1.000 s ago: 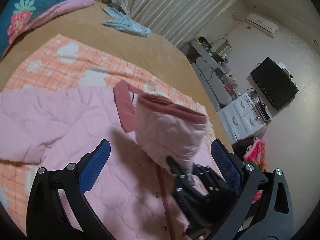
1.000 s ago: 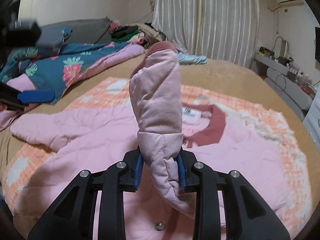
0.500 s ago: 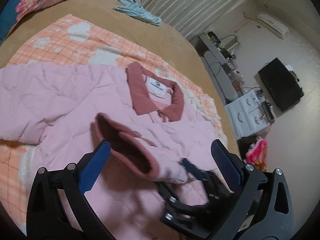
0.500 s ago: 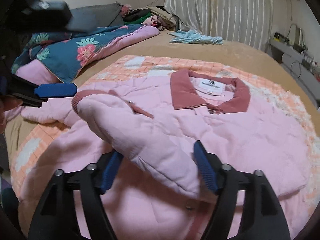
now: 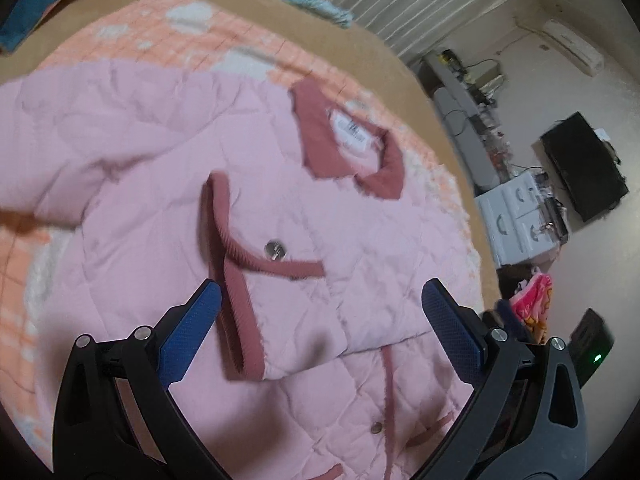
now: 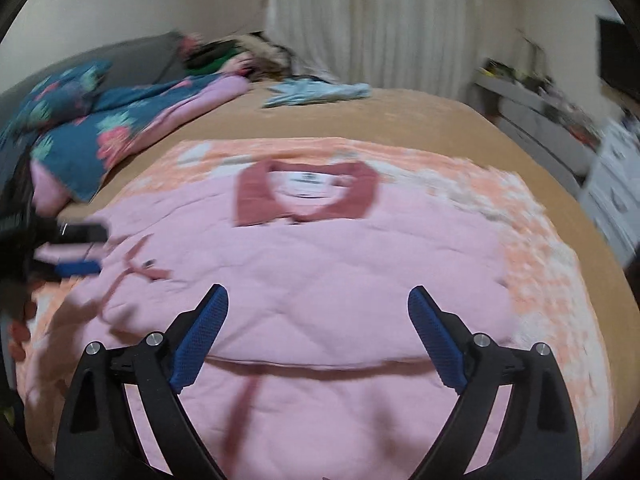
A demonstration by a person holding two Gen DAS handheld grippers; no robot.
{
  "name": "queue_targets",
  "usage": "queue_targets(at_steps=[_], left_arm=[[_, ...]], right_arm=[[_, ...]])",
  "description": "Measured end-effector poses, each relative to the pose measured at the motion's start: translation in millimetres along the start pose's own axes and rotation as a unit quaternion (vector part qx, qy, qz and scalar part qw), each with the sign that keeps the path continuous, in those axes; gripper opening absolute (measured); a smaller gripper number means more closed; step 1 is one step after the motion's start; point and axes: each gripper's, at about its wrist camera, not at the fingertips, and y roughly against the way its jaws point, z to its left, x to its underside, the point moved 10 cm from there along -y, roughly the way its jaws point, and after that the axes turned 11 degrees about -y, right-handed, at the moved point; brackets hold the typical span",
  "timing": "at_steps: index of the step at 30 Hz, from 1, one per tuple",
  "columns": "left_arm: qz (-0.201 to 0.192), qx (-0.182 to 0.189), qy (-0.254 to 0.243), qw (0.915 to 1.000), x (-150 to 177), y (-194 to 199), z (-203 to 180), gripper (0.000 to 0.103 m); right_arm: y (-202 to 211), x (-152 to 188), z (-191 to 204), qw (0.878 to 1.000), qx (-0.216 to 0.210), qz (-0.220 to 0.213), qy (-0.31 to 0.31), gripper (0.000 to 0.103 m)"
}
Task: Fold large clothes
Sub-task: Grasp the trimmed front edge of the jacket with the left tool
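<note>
The left gripper [image 5: 320, 316] hovers spread wide over the folded sleeve [image 5: 280, 280] on the pink jacket [image 6: 320, 264], spread flat on the bed [image 6: 420, 120]; the right gripper [image 6: 318, 324], jaws opening, grips nothing

One pink jacket [image 5: 168, 184], two tools, left [image 5: 320, 320] and right [image 6: 318, 332], one orange blanket [image 5: 256, 46]

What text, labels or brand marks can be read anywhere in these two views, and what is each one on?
None can be read.
Neck label inside the collar of the pink jacket: dark print, too blurred to read in either view.
Air conditioner on the wall: no legible marking.
Black screen: no legible marking.
</note>
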Motion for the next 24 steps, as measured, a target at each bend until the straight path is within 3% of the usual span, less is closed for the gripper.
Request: queue_targets(at_steps=[3,5,7,11,14,15,20,24], left_arm=[[0.017,-0.023,0.015,0.9995,12.3,-14.6,10.3,0.088],[0.026,-0.024,0.018,0.9992,19.8,-24.1,11.7,0.076],[0.036,-0.051,0.002,0.998,26.5,-33.7,11.6,0.071],[0.041,-0.104,-0.042,0.9929,26.4,-41.9,11.0,0.044],[0.031,-0.121,-0.069,0.9898,14.4,-36.0,9.1,0.013],[0.02,-0.13,-0.078,0.9883,5.8,-29.4,8.1,0.008],[-0.035,-0.114,-0.097,0.9881,-34.6,10.5,-9.0,0.006],[-0.055,-0.109,-0.107,0.9866,-47.0,29.0,-15.1,0.006]], right_arm=[[3.0,-2.5,-33.0,1.0,0.023,-0.002,-0.018,0.091],[4.5,-0.9,-54.0,0.999,0.042,-0.003,-0.028,0.091],[4.4,2.4,-79.3,0.997,0.068,0.0,-0.045,0.091],[7.9,8.5,-115.4,0.993,0.08,0.007,-0.087,0.091],[10.5,10.7,-135.8,0.99,0.09,0.009,-0.104,0.091],[11.6,10.7,-140.6,0.99,0.093,0.009,-0.107,0.091],[14.3,5.1,-157.1,0.988,0.099,0.004,-0.117,0.091],[12.9,-1.2,-158.8,0.989,0.098,0.002,-0.115,0.091]])
